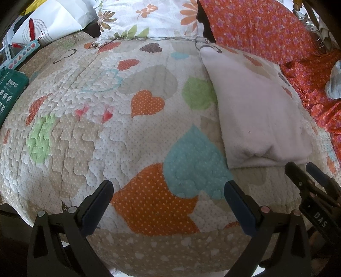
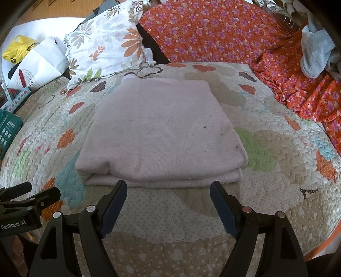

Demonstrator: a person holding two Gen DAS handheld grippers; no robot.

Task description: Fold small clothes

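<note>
Nearest the right wrist camera, the right claw (image 2: 168, 205) tilts down over the quilted bedspread (image 2: 266, 153), its two black fingers spread wide with nothing between them. Just past the fingertips, toward 12 o'clock, lies the folded pale pink garment (image 2: 162, 130), flat on the quilt, its stacked folded edge facing the claw and apart from it. At 8 o'clock in this view the left claw's tips poke in.

From the left wrist camera, the left claw (image 1: 169, 197) also angles downward, open and empty, over orange and teal heart patches. Here the garment (image 1: 260, 119) sits toward 2 o'clock, clear of both fingers. A floral pillow (image 1: 147, 17) and an orange flowered cloth (image 1: 266, 27) lie beyond.
</note>
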